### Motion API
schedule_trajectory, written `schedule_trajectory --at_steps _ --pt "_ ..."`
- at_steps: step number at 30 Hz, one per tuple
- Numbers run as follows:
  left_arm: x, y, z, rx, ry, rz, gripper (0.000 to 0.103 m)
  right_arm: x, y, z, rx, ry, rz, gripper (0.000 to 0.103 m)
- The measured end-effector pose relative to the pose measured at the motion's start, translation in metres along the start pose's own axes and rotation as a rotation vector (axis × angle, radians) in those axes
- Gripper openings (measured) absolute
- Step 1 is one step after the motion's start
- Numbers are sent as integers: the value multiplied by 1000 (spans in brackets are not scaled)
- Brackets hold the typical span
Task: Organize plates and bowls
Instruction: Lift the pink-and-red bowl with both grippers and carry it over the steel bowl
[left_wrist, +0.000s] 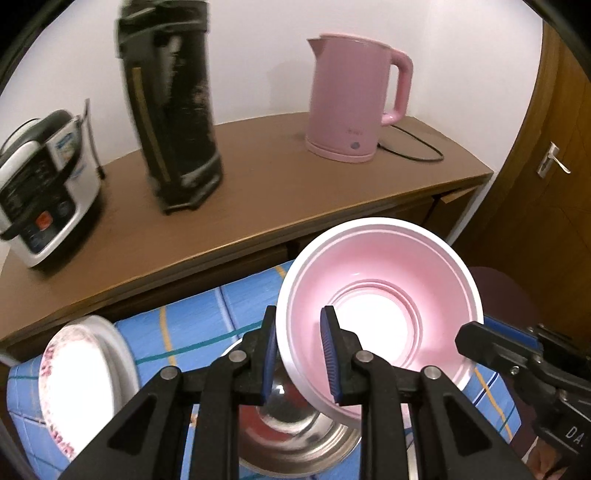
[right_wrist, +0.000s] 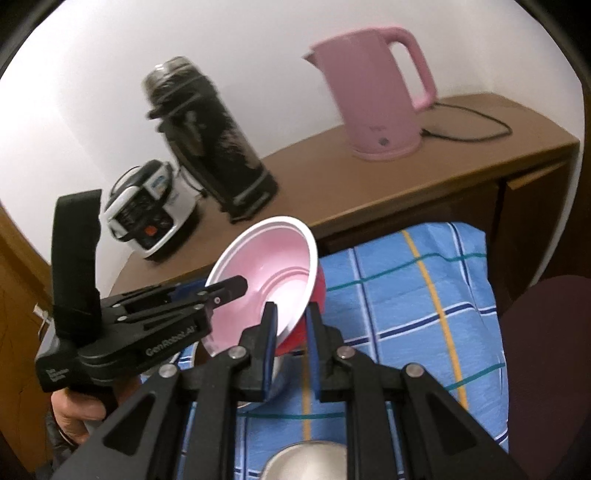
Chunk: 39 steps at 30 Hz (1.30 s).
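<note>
A bowl, pink inside and red outside (left_wrist: 380, 295) (right_wrist: 273, 266), is held tilted in the air over the blue checked cloth (left_wrist: 207, 325) (right_wrist: 413, 295). My left gripper (left_wrist: 298, 354) (right_wrist: 236, 284) straddles its near rim, one finger inside and one outside. My right gripper (right_wrist: 291, 347) (left_wrist: 469, 339) pinches the opposite rim. A steel bowl (left_wrist: 295, 435) lies directly below the left gripper. A white plate with a red patterned rim (left_wrist: 81, 373) lies at the left. Another steel bowl rim (right_wrist: 306, 461) shows at the bottom of the right wrist view.
A brown wooden cabinet (left_wrist: 277, 177) behind the cloth carries a rice cooker (left_wrist: 40, 184), a black thermos (left_wrist: 170, 107) and a pink kettle (left_wrist: 354, 99) with its cord. A dark maroon seat (right_wrist: 550, 362) is at the right, a wooden door (left_wrist: 554, 158) beyond.
</note>
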<state>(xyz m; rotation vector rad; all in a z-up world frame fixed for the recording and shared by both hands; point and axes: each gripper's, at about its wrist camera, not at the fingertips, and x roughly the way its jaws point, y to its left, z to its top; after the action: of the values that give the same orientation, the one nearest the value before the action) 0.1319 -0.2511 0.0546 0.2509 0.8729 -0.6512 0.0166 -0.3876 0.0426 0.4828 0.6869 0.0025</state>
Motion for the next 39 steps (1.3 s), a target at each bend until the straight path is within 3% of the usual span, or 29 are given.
schedule_trajectory --at_steps 12,27,39 --pt "-16 30 -33 -25 6 73 25 22 29 -29 6 67 65 15" --pt "11 31 -53 -12 75 140 25 47 35 -50 -27 131 13 15" --pt "12 29 -55 6 61 183 25 59 35 -54 -50 162 -23 18"
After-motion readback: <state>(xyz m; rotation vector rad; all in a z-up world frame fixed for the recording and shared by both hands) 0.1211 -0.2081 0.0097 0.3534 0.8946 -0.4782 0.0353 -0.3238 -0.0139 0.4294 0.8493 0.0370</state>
